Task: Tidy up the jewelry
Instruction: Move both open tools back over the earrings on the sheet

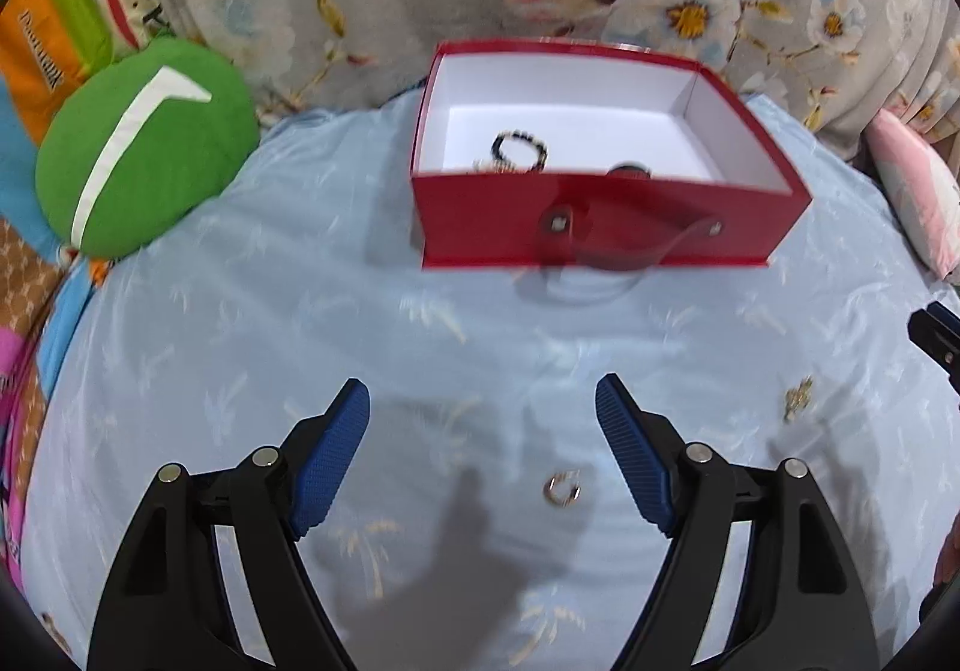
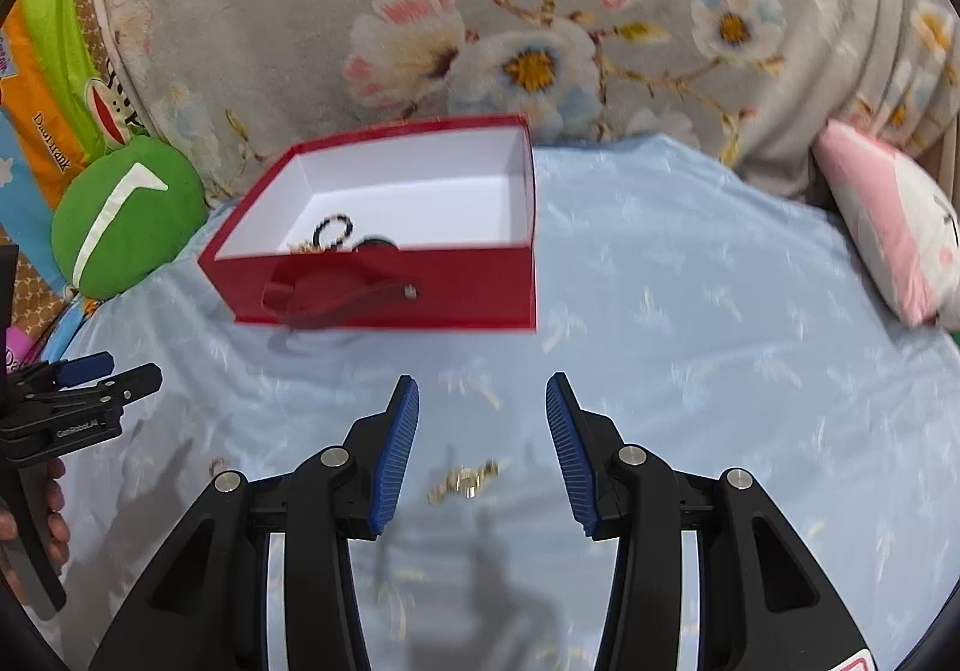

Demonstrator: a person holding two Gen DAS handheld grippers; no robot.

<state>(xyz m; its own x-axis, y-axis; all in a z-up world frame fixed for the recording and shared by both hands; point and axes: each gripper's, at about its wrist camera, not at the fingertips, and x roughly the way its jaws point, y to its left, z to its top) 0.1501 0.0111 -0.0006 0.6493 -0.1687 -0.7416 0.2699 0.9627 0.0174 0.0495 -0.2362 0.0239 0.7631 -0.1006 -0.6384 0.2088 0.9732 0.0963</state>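
Note:
A red open box (image 1: 600, 218) with a white inside and a strap handle stands on the light blue sheet. It holds a black bead bracelet (image 1: 519, 149) and other small pieces. My left gripper (image 1: 480, 389) is open above a small ring-shaped earring (image 1: 561, 491) that lies on the sheet between its fingers. A gold piece (image 1: 798, 395) lies further right. In the right wrist view my right gripper (image 2: 482, 384) is open over that gold piece (image 2: 465, 482), which rests on the sheet apart from both pads. The red box (image 2: 384, 293) is ahead to the left, and the left gripper (image 2: 120, 371) is at the left edge.
A green round cushion (image 1: 144, 149) sits left of the box and a pink pillow (image 2: 894, 227) lies at the right. A grey floral blanket (image 2: 480, 11) rises behind the box. A person's hand (image 2: 36, 497) holds the left gripper's handle.

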